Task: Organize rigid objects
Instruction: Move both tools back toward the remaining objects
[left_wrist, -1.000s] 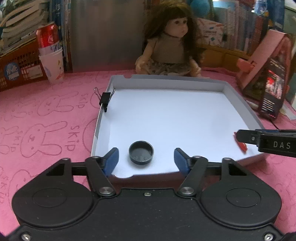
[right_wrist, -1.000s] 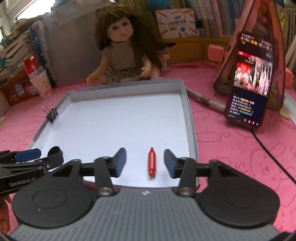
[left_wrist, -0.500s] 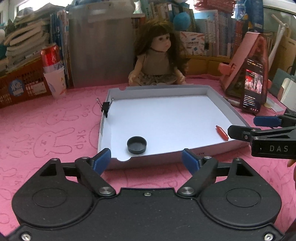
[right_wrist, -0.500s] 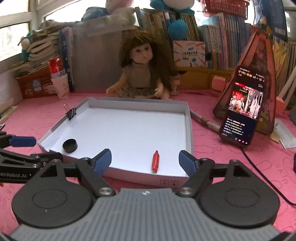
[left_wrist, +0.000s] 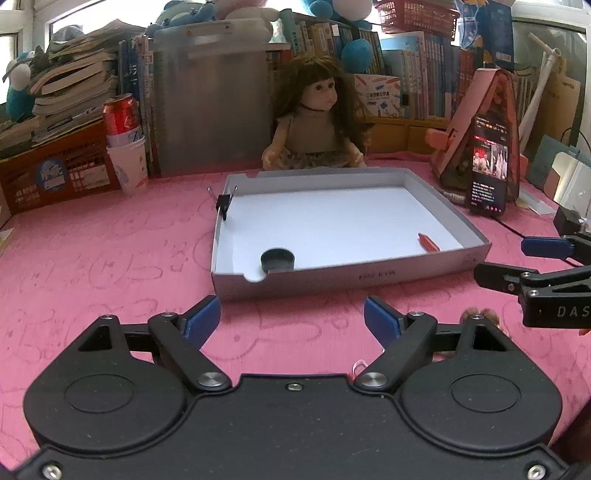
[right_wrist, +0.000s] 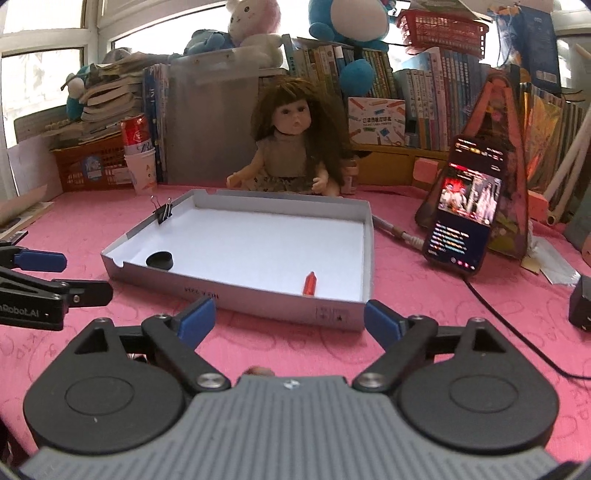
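A shallow grey box tray (left_wrist: 369, 275) (right_wrist: 258, 297) with a white floor lies on the pink cloth. In it sit a black round cap (left_wrist: 277, 259) (right_wrist: 159, 260) near the front left corner and a small red crayon (left_wrist: 427, 242) (right_wrist: 310, 283) near the front right. A black binder clip (left_wrist: 223, 203) (right_wrist: 163, 211) grips the tray's left wall. My left gripper (left_wrist: 291, 319) is open and empty, in front of the tray. My right gripper (right_wrist: 289, 319) is open and empty, in front of the tray's right corner.
A doll (left_wrist: 319, 122) sits behind the tray. A phone (right_wrist: 463, 214) with its screen lit leans on a pink stand at the right, its cable (right_wrist: 517, 332) trailing over the cloth. A red can in a paper cup (left_wrist: 125, 144) stands at the back left. Books fill the back.
Both grippers have drawn back from above the tray and opened wider. The cap and crayon lie still in the tray.
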